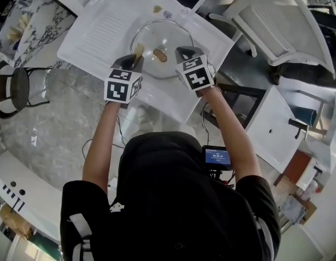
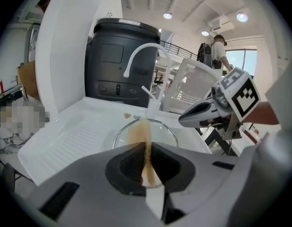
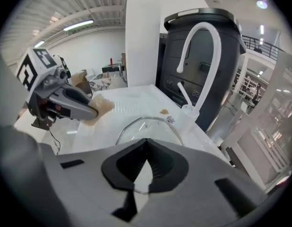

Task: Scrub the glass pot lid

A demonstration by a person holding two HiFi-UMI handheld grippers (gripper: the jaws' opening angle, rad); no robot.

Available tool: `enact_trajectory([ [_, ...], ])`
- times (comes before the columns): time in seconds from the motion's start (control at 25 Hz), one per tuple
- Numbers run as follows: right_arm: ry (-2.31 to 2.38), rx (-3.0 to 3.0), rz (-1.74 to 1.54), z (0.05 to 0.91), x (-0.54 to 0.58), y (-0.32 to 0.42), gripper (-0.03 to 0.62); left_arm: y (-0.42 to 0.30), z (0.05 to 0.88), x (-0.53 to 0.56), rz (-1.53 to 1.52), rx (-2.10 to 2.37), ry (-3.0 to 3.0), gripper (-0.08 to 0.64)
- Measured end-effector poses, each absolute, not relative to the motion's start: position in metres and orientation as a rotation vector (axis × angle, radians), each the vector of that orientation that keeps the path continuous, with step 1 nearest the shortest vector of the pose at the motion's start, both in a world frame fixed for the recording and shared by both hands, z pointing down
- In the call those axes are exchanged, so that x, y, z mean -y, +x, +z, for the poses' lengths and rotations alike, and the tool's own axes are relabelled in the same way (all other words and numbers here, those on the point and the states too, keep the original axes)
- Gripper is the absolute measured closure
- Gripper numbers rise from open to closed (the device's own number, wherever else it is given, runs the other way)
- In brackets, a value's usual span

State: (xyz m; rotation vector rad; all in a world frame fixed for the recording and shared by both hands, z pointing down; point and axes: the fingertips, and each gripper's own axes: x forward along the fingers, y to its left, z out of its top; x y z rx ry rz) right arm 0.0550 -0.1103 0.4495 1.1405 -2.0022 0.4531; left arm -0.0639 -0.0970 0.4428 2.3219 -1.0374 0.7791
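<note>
The glass pot lid (image 1: 157, 39) lies in a white sink (image 1: 111, 23), a brown knob at its middle. My left gripper (image 1: 136, 58) hangs over the lid's near left edge, shut on a thin tan sponge (image 2: 142, 132) that sticks out past its tips toward the lid (image 2: 162, 131). My right gripper (image 1: 182, 52) is at the lid's near right edge with its jaws shut and nothing visible between them. In the right gripper view its tips (image 3: 147, 143) sit just above the lid's rim (image 3: 136, 123), and the left gripper (image 3: 91, 110) shows holding the sponge (image 3: 103, 106).
A white curved faucet (image 3: 198, 56) stands behind the sink, with a black barrel (image 2: 120, 60) beyond it. A ribbed draining board (image 1: 105, 29) lies left of the lid. A small brown scrap (image 1: 157, 8) sits near the faucet. White furniture (image 1: 282, 31) stands to the right.
</note>
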Motion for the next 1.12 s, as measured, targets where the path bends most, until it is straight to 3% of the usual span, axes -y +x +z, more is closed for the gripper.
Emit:
enact_trajectory([
  [0.64,1.369,2.289,0.214,0.291,0.057,0.005,0.593,-0.082,0.300,0.044,0.453,1.122,2.593,0.543],
  [1.12,1.519,2.373,0.077,0.217,0.011,-0.026,0.593,-0.107,0.218,0.003,0.295,1.180,2.781,0.543],
])
